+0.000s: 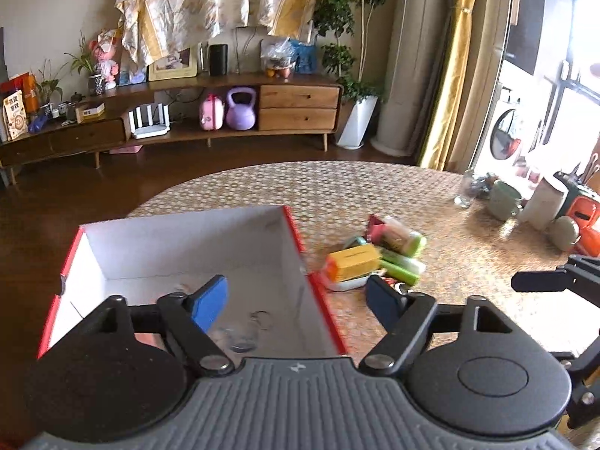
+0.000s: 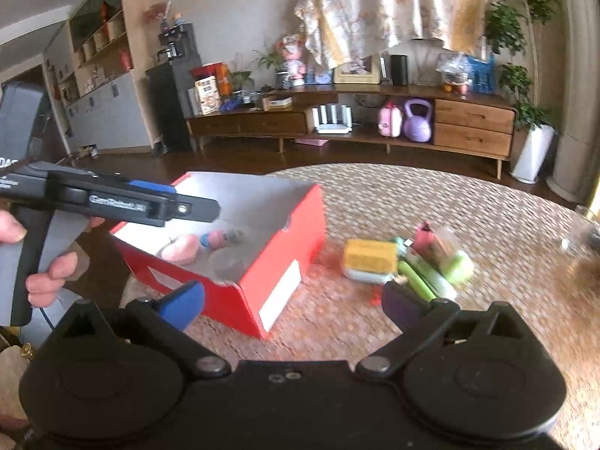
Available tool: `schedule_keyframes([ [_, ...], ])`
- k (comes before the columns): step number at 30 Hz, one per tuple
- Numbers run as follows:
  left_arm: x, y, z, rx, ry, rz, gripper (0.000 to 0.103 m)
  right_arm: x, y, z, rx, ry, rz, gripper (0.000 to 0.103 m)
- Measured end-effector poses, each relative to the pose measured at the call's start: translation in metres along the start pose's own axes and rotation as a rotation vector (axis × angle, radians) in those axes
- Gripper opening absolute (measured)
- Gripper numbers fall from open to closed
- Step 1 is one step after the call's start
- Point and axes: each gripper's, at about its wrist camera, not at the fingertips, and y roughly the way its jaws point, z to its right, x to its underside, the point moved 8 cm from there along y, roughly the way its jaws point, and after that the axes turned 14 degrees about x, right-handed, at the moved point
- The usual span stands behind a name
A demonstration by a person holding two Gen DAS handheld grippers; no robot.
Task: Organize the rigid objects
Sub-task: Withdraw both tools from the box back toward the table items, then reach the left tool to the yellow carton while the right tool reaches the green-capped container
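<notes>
A red box (image 1: 300, 240) with a white inside stands on the round table. Inside lie a pink item (image 2: 180, 248), a small blue and pink piece (image 2: 214, 239), a clear jar (image 2: 228, 262) and a key ring (image 1: 259, 318). To its right is a pile: a yellow box (image 1: 354, 260), green tubes (image 1: 401, 267) and a pink packet (image 1: 378, 230). My left gripper (image 1: 296, 300) is open and empty, straddling the box's right wall. My right gripper (image 2: 294, 303) is open and empty in front of the box's near corner, short of the pile.
A green mug (image 1: 504, 199), a white cup (image 1: 543, 202), a glass jar (image 1: 465, 189) and an orange holder (image 1: 585, 221) crowd the table's far right. A hand (image 2: 48, 273) holds the left gripper's handle. A wooden cabinet (image 1: 296, 108) lines the back wall.
</notes>
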Motion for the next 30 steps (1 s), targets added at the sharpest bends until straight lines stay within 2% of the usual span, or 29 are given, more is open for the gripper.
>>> schedule_keyframes([
  [8,0.012,0.012,0.037,0.069,-0.01,0.012,0.085,0.022,-0.007,0.043,0.043,0.05,-0.011,0.101],
  [13,0.011,0.029,0.057,0.084,-0.025,0.042,0.087,0.033,-0.003,0.064,0.062,0.071,-0.02,0.101],
  [20,0.005,0.061,0.072,0.014,-0.045,0.076,0.088,0.039,0.006,0.088,0.094,0.063,-0.023,0.101],
  [24,0.005,0.089,0.077,-0.008,-0.061,0.039,0.088,0.04,0.016,0.103,0.112,0.061,-0.032,0.101],
  [30,0.005,0.124,0.077,-0.036,-0.088,0.035,0.088,0.039,0.036,0.128,0.146,0.054,-0.047,0.101],
])
